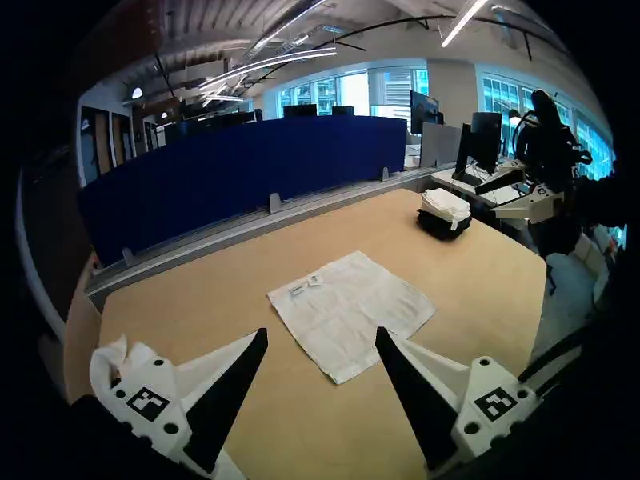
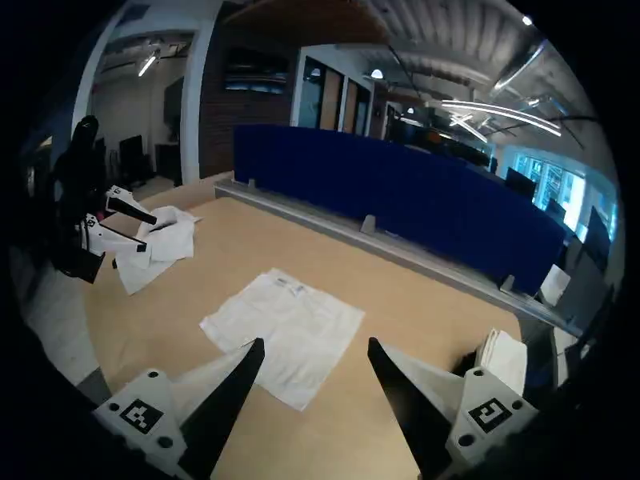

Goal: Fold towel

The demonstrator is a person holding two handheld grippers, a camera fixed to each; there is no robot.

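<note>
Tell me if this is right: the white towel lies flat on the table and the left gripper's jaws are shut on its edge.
Not quite. The towel does lie flat on the table, but the left gripper has its jaws open, clamping nothing; the left gripper view shows it.

Found on the wooden table a white towel spread flat, a folded stack near one edge, crumpled towels opposite.
</note>
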